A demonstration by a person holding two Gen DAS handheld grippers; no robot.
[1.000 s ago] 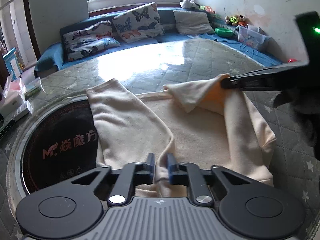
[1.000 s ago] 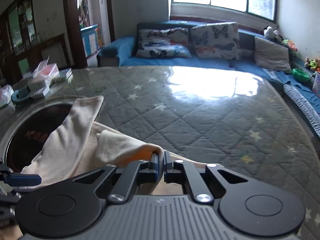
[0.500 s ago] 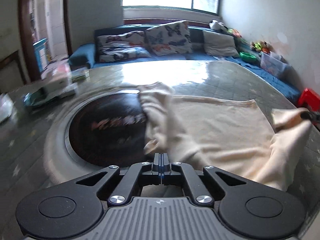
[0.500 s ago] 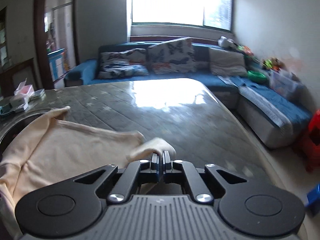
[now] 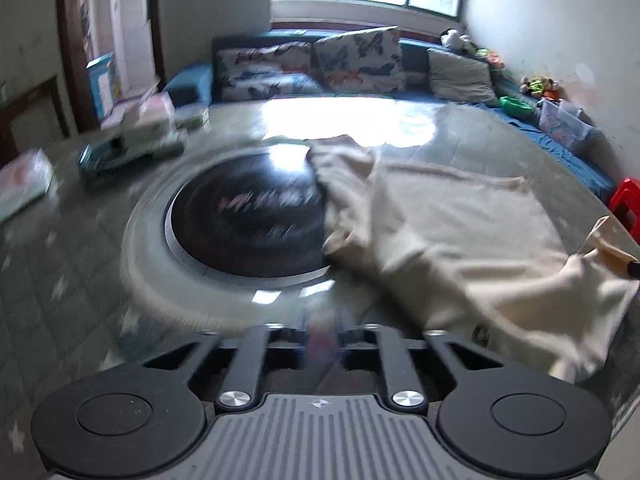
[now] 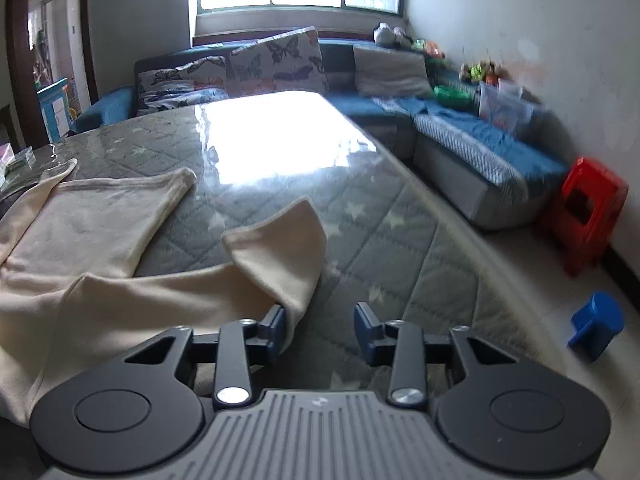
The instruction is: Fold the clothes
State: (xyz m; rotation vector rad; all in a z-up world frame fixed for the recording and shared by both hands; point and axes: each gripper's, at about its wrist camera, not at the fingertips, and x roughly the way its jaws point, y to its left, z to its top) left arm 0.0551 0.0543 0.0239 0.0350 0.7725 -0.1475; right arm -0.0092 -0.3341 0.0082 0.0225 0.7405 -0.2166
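Note:
A cream long-sleeved garment point(image 5: 460, 240) lies spread on the quilted grey table, partly over a round black cooktop point(image 5: 244, 220). In the right wrist view the garment point(image 6: 100, 248) lies to the left, and one sleeve end point(image 6: 288, 248) rests just ahead of my left finger. My right gripper point(image 6: 320, 326) is open and holds nothing; the sleeve edge touches its left pad. My left gripper point(image 5: 322, 338) is blurred by motion, its fingers are apart, and it is empty, low over the table's near edge, left of the garment.
Boxes and packets point(image 5: 132, 136) sit at the table's left end. A blue sofa with butterfly cushions point(image 6: 272, 68) runs behind and to the right. A red stool point(image 6: 588, 208) and a blue stool point(image 6: 596, 324) stand on the floor at the right.
My right gripper has opened and let go of the sleeve, which now lies on the table. My left gripper has let go of the garment, pulled back to the left and opened.

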